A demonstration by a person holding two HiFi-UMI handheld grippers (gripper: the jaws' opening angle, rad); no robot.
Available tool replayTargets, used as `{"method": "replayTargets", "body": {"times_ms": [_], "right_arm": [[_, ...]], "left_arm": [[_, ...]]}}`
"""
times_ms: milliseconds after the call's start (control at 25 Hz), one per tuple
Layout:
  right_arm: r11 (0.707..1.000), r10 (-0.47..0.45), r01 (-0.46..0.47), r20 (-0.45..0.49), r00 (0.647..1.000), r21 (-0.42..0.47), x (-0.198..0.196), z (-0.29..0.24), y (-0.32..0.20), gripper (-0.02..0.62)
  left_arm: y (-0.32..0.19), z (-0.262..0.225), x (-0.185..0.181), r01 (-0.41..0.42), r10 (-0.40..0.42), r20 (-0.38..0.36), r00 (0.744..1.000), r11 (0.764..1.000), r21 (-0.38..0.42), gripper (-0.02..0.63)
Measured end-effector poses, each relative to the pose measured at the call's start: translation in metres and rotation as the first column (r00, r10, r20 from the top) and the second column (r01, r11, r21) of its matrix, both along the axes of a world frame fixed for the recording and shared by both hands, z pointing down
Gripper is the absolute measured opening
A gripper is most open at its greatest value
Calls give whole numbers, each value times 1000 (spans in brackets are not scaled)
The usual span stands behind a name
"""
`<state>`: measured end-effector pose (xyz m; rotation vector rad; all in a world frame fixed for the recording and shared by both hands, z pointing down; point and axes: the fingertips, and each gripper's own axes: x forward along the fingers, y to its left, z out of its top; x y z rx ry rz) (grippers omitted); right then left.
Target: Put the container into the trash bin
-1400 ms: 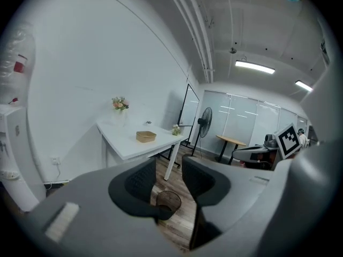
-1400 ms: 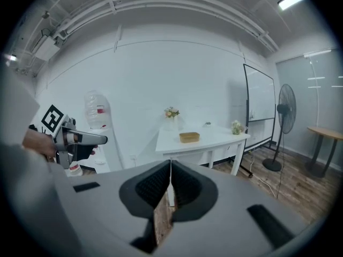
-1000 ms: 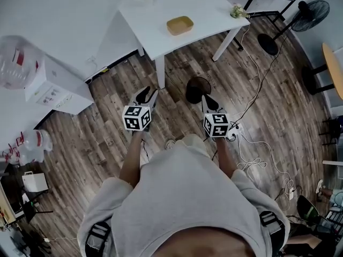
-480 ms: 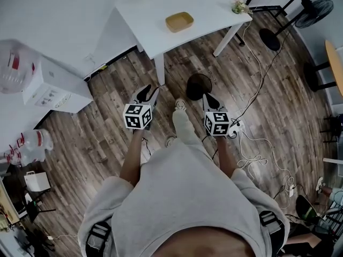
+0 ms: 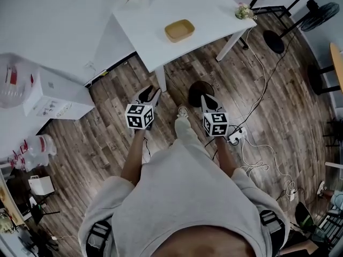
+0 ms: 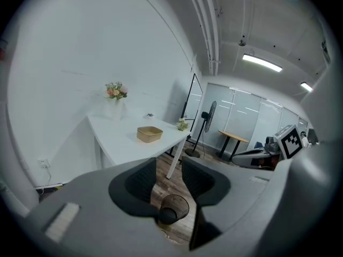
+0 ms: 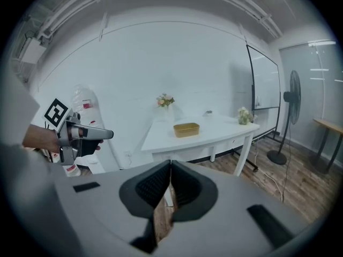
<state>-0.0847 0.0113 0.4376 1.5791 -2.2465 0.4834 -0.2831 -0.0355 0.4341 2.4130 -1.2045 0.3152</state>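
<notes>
A tan shallow container (image 5: 179,30) (image 6: 149,134) (image 7: 186,129) sits on the white table (image 5: 161,7). The dark round trash bin (image 5: 198,91) (image 6: 175,208) stands on the wood floor by the table's front leg. My left gripper (image 5: 151,93) (image 6: 168,176) is open and empty, held over the floor short of the table; the bin shows through its gap. My right gripper (image 5: 206,98) (image 7: 170,170) hangs just this side of the bin, jaws shut with the tips touching and nothing between them. Both are well short of the container.
A power strip (image 5: 236,137) and white cables trail over the floor at the right. Fan stands (image 5: 274,43) are at the far right. A white box (image 5: 51,98) and water bottles (image 5: 37,145) stand at the left. Small flower pots (image 5: 244,10) sit on the table.
The person has stepped forward, one foot now out in front. Both grippers moved with them toward the table and the bin. Neither jaw changed.
</notes>
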Motion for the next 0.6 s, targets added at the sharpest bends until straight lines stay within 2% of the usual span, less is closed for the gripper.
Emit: {"method": "replayTargets", "body": {"times_ms": [600], "right_arm": [[999,-49,49,25,998,2,43,-10,-151,15]], "left_arm": [[-148,-19,49,26,-26,28,999,1000,3,160]]}}
